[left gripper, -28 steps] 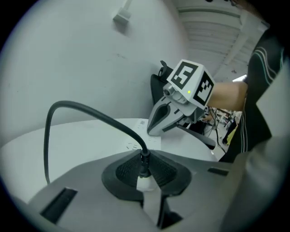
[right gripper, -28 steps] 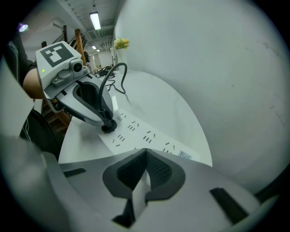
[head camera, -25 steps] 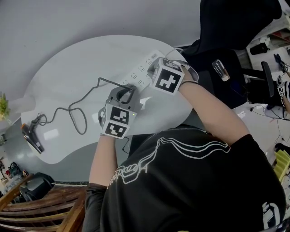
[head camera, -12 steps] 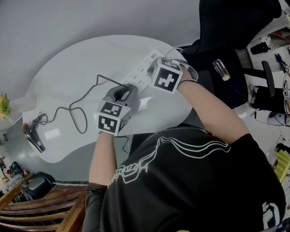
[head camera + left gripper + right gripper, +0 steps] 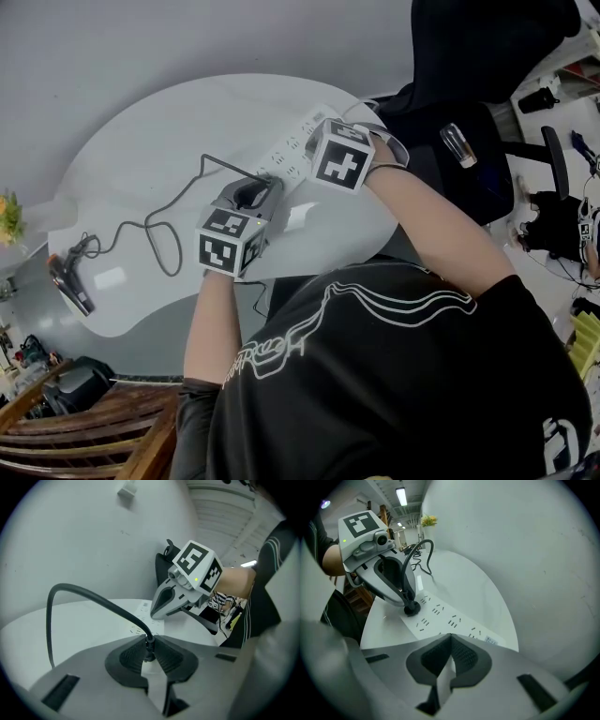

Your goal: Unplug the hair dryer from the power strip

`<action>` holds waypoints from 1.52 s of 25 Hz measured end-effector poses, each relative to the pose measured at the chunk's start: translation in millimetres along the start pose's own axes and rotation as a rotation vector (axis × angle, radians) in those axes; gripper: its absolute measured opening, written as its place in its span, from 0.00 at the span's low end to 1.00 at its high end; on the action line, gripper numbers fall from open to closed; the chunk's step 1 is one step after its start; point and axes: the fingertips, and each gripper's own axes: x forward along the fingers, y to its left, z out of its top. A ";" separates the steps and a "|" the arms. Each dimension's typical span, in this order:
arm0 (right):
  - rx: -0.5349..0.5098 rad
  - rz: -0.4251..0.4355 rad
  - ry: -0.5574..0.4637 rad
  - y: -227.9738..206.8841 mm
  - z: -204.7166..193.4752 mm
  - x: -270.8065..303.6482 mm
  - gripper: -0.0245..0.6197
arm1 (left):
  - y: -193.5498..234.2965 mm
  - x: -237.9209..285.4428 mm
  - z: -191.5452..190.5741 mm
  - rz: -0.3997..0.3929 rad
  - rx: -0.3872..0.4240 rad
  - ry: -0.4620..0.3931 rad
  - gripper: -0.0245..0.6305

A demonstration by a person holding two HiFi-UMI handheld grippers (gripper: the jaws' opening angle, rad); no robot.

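The dark hair dryer (image 5: pixel 69 281) lies flat, well apart from the long white power strip (image 5: pixel 289 148); its black cord (image 5: pixel 107 603) loops to a plug (image 5: pixel 411 608), seemingly seated there.

One round table (image 5: pixel 141 141) is standing here. It is carrying one power strip (image 5: pixel 286 150), one plug (image 5: pixel 411 609), one black cord (image 5: pixel 159 230) and, at 8 o'clock, one hair dryer (image 5: pixel 67 281). Two grippers are working: one left gripper (image 5: pixel 149 656) and one right gripper (image 5: pixel 450 641). One plant (image 5: pixel 9 217) is showing at 9 o'clock.
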 end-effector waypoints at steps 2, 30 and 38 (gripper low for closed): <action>-0.003 -0.001 0.000 0.3 -0.1 -0.1 0.03 | -1.8 -0.1 0.0 0.026 0.061 0.023 0.12; 0.000 0.011 0.005 1.3 -0.2 -0.8 0.03 | 2.7 -51.8 68.0 0.047 0.117 -0.098 0.10; -0.006 -0.036 0.008 1.1 1.3 -2.3 0.03 | -8.5 -82.0 81.3 -0.030 -0.063 -0.241 0.10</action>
